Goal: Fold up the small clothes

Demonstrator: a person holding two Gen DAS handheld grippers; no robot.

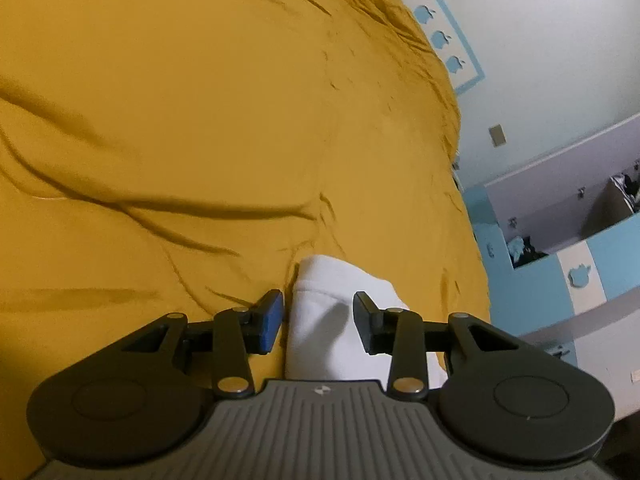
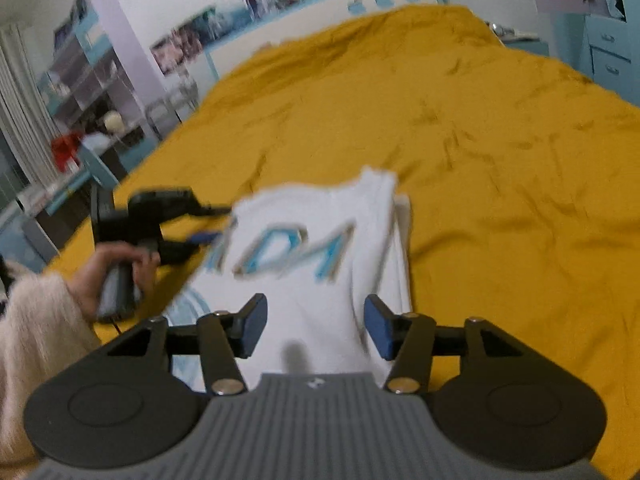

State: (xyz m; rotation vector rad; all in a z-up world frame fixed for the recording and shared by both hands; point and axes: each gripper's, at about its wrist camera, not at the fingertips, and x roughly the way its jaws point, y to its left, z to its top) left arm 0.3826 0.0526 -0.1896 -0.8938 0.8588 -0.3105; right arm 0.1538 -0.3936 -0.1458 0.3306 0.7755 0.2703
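White, our folded shirt (image 2: 320,248) lies lengthwise away from us on the yellow bedspread (image 2: 500,160), between the parted fingers of our right gripper (image 2: 315,326) and left gripper (image 1: 318,322).

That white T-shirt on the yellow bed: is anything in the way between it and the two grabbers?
Nothing visible. The white T-shirt lies on the yellow bedspread. The right gripper is open just over its near edge, and the left gripper is open at its side edge, with only shirt fabric between their fingers.
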